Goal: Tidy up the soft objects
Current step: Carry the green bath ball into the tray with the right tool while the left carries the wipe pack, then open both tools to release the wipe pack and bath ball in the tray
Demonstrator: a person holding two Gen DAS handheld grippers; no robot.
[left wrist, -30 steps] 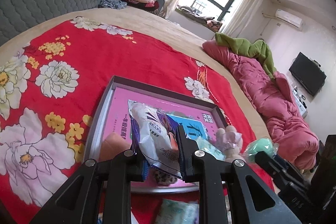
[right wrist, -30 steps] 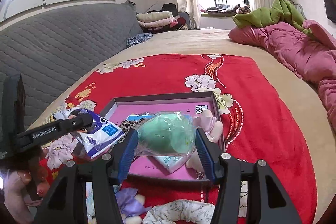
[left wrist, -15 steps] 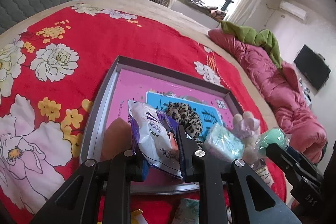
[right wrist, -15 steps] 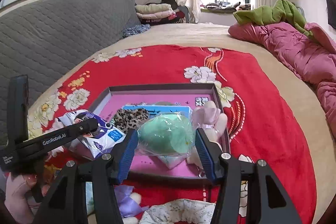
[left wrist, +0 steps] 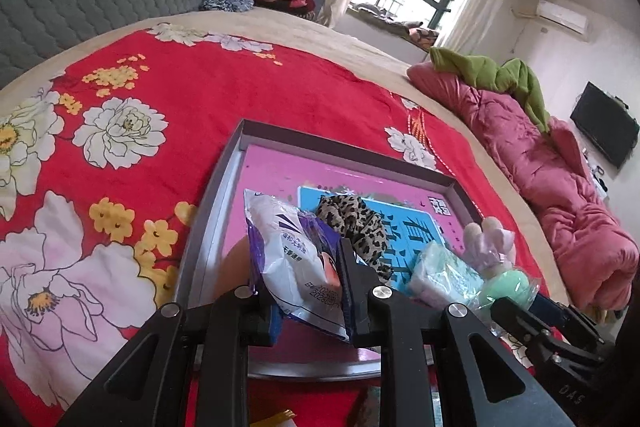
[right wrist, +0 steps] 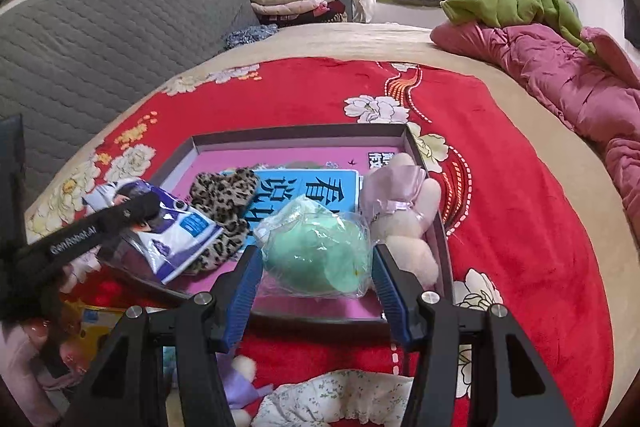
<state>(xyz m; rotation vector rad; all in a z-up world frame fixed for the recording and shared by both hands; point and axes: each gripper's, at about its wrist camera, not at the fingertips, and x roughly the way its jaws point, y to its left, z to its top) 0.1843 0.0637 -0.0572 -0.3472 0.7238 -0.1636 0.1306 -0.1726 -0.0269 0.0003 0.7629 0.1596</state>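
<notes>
Fingers of our left gripper [left wrist: 308,291] are clamping the crinkly white-and-purple plastic packet [left wrist: 292,263], which is standing tall between the pads with its long axis running from 6 toward 12 o'clock. We are holding it over the near left part of the shallow grey tray with the pink printed floor [left wrist: 240,151]; the open pink floor lies toward 12 o'clock. At about 1 o'clock from the packet, the leopard-print fabric scrunchie [left wrist: 356,227] is lying on the tray floor, so we judge the free spot to be straight ahead and slightly left.

Moving right, our right gripper [right wrist: 316,267] is squeezing the mint-green soft ball wrapped in clear film [right wrist: 320,251] between its blue pads, holding it above the tray's near edge. At 1 o'clock from the ball, just beside it, the pale pink plush toy [right wrist: 404,211] is filling the right side. The clearer floor, we judge, lies at 12 o'clock, over the blue printed panel.
</notes>
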